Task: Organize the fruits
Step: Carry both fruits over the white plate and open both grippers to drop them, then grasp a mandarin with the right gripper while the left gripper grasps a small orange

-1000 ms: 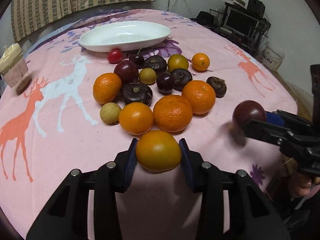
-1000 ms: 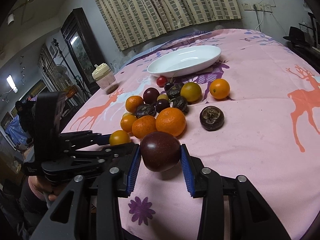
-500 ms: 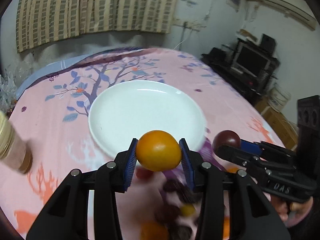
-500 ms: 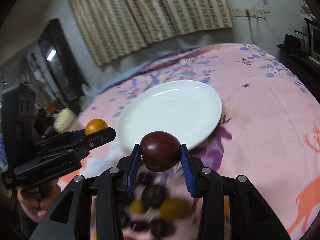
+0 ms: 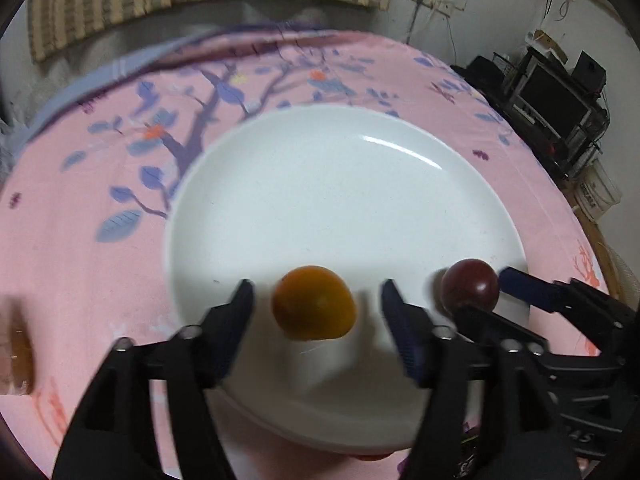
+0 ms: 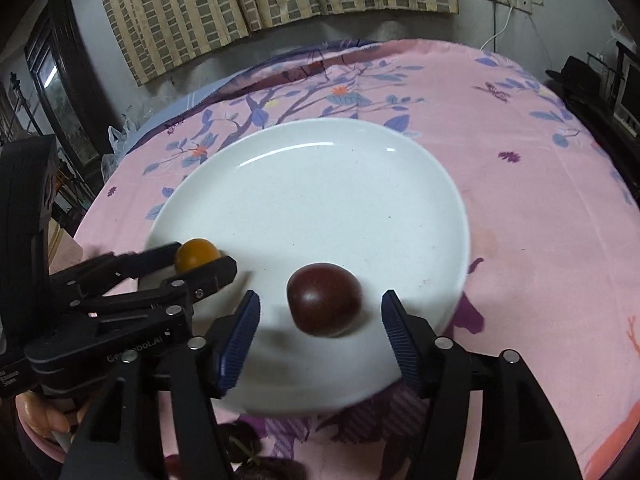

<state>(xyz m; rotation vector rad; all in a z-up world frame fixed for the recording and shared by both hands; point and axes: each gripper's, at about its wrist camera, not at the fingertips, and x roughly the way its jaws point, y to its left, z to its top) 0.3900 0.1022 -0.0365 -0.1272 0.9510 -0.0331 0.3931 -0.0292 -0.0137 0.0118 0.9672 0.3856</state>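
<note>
A white plate (image 5: pixel 344 184) lies on the pink tablecloth; it also shows in the right wrist view (image 6: pixel 320 184). My left gripper (image 5: pixel 316 312) is open over the plate's near rim, with an orange fruit (image 5: pixel 314 303) loose between its fingers, touching neither pad. My right gripper (image 6: pixel 320 312) is open beside it, with a dark purple fruit (image 6: pixel 324 299) free between its fingers. In the left wrist view the purple fruit (image 5: pixel 471 285) sits at the plate's right side. In the right wrist view the orange fruit (image 6: pixel 196 255) sits at the plate's left side.
Dark fruits (image 6: pixel 244 440) lie on the cloth just below the plate's near rim. A jar (image 5: pixel 16 352) stands at the far left. A TV stand (image 5: pixel 552 100) and boxes sit beyond the table's right edge. A curtain hangs behind the table.
Both grippers moved forward from the fruit pile to above the plate. Both opened, and the orange fruit and the purple fruit came free of the pads.
</note>
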